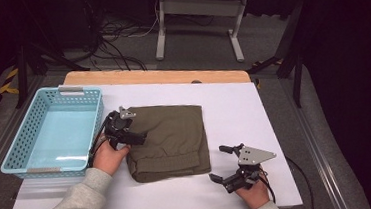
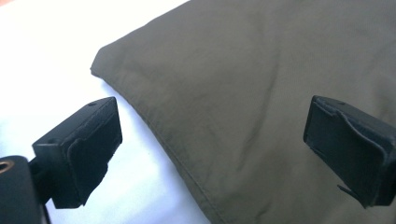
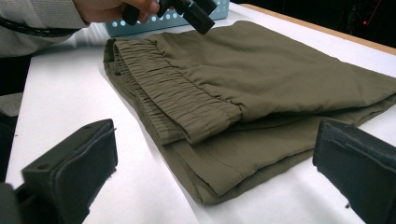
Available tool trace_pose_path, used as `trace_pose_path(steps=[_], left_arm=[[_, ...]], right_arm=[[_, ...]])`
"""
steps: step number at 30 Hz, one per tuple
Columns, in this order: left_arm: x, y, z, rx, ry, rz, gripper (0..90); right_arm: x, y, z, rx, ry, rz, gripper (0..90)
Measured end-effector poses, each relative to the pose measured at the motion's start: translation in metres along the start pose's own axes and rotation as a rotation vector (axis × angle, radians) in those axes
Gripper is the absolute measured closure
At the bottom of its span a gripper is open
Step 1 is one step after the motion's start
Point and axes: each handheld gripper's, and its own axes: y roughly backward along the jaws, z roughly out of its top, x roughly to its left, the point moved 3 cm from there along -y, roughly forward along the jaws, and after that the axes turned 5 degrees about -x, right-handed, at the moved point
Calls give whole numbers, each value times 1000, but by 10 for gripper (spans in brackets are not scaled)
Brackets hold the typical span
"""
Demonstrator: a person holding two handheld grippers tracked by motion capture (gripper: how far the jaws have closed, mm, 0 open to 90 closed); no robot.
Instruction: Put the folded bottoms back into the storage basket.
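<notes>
Left gripper (image 1: 134, 133): held in the person's left hand (image 1: 110, 158) at the left edge of the folded garment, its jaws spread wide with nothing between them; in its own view one jaw hangs over the white surface and the other over the cloth.
Right gripper (image 1: 219, 163): held in the right hand (image 1: 253, 194) near the table's front right, jaws wide apart and empty, just off the garment's near right corner and pointing toward it.
Folded garment (image 1: 168, 139): olive-green trousers folded into a thick, roughly square pad, lying flat in the middle of the table, touching neither gripper as far as the views show.
Which way it points: the gathered elastic waistband (image 3: 180, 100) lies along the near edge, toward the person, and the smooth folded edge faces the far side.
Long axis: slightly longer front to back than side to side, turned a little so its left edge runs close to the basket's right wall.
Basket (image 1: 24, 142): light blue, perforated plastic, empty, on the left part of the table, just beside the left gripper.
Table surface (image 1: 234, 110): a white sheet covering a wooden top whose bare edge shows along the far side.
Room: grey floor, dark surroundings, loose cables (image 1: 118, 34) and the white legs of another table (image 1: 194, 21) beyond.
</notes>
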Motion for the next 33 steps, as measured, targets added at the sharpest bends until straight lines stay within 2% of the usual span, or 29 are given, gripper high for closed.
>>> trace_pose_path(steps=[12, 14, 16, 33], left_arm=[[5, -9, -7, 42, 20, -3, 75], [4, -10, -9, 51, 27, -23, 90], [5, -10, -9, 53, 22, -13, 97], [5, -16, -15, 84, 52, -69, 218]], right_arm=[[0, 0, 0, 2, 0, 3, 5], [0, 0, 0, 2, -1, 4, 5], [0, 0, 0, 3, -1, 4, 5], [0, -1, -1, 7, -2, 8, 5]])
